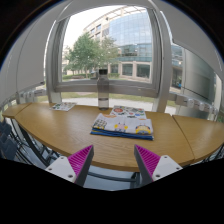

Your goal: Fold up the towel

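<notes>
A patterned towel (123, 124) in blue, white and other colours lies folded flat on a long wooden table (70, 130), well beyond my fingers. My gripper (113, 163) is open and empty, its two fingers with pink pads (77, 162) spread wide. It is held back from the table, above its near edge, with nothing between the fingers.
A tall slim bottle-like object (103, 92) stands at the table's far edge before a large window. Small flat items (62, 105) lie at the far left of the table. Dark chairs (20, 145) stand at the near left. A building and trees show outside.
</notes>
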A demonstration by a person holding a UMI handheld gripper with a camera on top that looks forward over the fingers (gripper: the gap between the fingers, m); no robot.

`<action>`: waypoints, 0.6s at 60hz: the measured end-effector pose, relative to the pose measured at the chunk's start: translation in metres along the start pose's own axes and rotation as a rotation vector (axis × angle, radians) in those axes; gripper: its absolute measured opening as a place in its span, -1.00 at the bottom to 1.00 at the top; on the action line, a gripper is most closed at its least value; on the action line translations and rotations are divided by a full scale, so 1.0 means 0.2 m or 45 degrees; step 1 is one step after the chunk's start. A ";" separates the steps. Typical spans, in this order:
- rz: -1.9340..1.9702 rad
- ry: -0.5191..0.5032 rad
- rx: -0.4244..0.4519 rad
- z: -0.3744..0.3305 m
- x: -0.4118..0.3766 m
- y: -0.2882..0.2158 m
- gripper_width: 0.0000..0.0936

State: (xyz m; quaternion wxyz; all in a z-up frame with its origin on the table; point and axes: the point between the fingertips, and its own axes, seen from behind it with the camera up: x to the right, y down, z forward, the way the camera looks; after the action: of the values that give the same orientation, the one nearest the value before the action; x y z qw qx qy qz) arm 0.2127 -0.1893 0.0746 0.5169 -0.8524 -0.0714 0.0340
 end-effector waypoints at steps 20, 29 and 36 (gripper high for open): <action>0.036 0.082 -0.042 0.50 0.09 -0.25 0.41; 0.025 0.162 -0.135 0.65 0.31 -0.21 0.19; 0.032 0.199 -0.221 0.64 0.50 -0.13 -0.12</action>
State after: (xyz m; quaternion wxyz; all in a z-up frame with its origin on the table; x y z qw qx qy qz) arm 0.2932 -0.0494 0.0402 0.4446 -0.8948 -0.0230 -0.0323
